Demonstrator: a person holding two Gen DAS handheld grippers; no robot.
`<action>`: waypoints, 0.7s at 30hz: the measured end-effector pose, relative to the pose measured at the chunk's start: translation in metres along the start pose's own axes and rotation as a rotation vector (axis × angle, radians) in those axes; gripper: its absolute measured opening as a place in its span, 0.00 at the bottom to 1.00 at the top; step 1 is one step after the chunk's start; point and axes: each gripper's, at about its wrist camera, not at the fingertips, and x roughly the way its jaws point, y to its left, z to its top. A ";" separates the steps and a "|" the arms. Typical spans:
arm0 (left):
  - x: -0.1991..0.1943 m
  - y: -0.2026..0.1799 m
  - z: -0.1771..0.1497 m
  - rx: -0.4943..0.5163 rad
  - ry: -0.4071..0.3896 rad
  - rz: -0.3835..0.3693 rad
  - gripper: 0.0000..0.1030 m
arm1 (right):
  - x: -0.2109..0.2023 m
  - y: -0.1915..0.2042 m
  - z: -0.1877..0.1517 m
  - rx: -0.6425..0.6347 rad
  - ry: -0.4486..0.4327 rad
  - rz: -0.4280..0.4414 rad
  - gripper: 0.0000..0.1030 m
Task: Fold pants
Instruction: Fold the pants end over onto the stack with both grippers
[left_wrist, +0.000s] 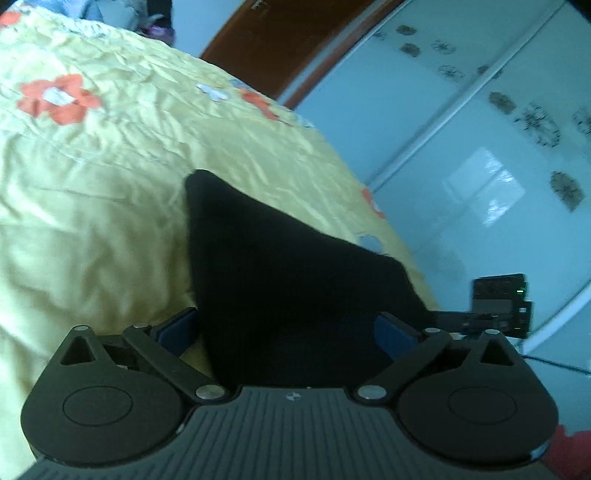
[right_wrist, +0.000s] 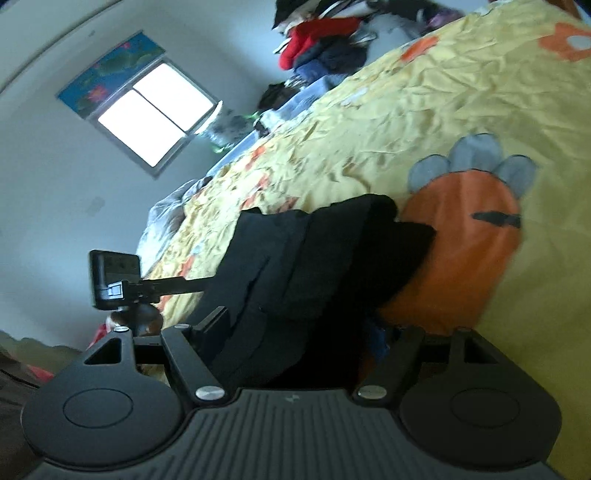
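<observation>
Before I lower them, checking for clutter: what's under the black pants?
Under the black pants lies the wrinkled yellow flowered bedspread, with its orange appliqué at their edge. Whatever sits directly beneath the fabric is covered.

Left gripper (left_wrist: 286, 328) low in frame, blue-padded fingers (left_wrist: 177, 328) either side of black pants (left_wrist: 280, 273), cloth fills the gap between them; the fingers stand wide apart, grip not clear. Pants rise from the fingers as a dark wedge tapering to a point up-left, lifted over the bed (left_wrist: 92, 184). Bed has a wrinkled yellow quilt with orange flowers (left_wrist: 57, 98). Right of the bed, pale glossy wardrobe doors (left_wrist: 480, 155) with dark flower prints. Brown door frame (left_wrist: 280, 40) at top centre. Other gripper's black camera block (left_wrist: 500, 304) at right edge, just past the pants. Frame slightly blurred.
</observation>
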 end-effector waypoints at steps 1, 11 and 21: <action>0.002 0.002 0.001 -0.007 -0.007 -0.014 0.99 | 0.004 0.000 0.003 -0.002 0.006 0.005 0.73; 0.013 -0.020 -0.003 0.046 -0.009 0.073 0.57 | 0.038 0.017 0.009 0.000 -0.036 -0.064 0.51; -0.026 -0.031 -0.008 0.084 -0.106 0.101 0.14 | 0.029 0.050 0.000 0.074 -0.134 -0.081 0.31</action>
